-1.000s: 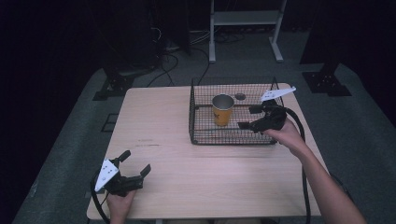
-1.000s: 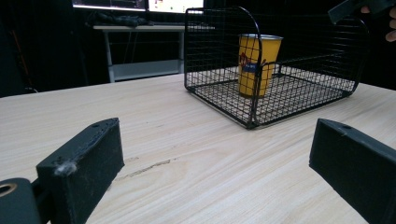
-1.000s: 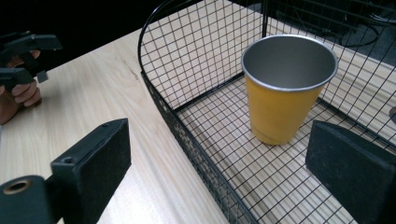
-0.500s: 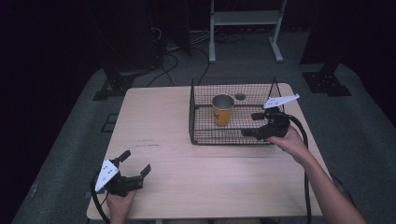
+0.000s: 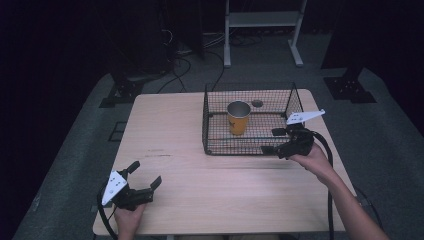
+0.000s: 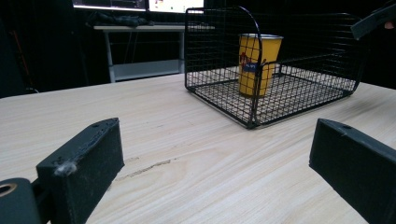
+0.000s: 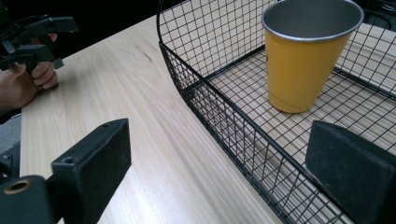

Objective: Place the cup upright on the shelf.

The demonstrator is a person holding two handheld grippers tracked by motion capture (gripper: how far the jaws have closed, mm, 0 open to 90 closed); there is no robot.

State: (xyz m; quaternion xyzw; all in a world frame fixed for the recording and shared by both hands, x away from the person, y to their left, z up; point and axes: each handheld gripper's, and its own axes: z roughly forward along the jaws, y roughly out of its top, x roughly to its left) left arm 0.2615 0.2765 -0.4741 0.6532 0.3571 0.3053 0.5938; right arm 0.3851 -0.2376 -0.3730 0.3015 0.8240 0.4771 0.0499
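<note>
Right hand-held gripper withdrawn, basket-side.

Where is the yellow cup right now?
The yellow cup stands upright inside the wire basket on the table's far right part, near the right claw.

We see the tabletop lit evenly from above w/ the room around it nearly black. Shadows are soft, faint under the wire basket. High view is a bit soft and grainy; the gripper views are sharper, their near black fingers slightly blurred. No glare.
</note>
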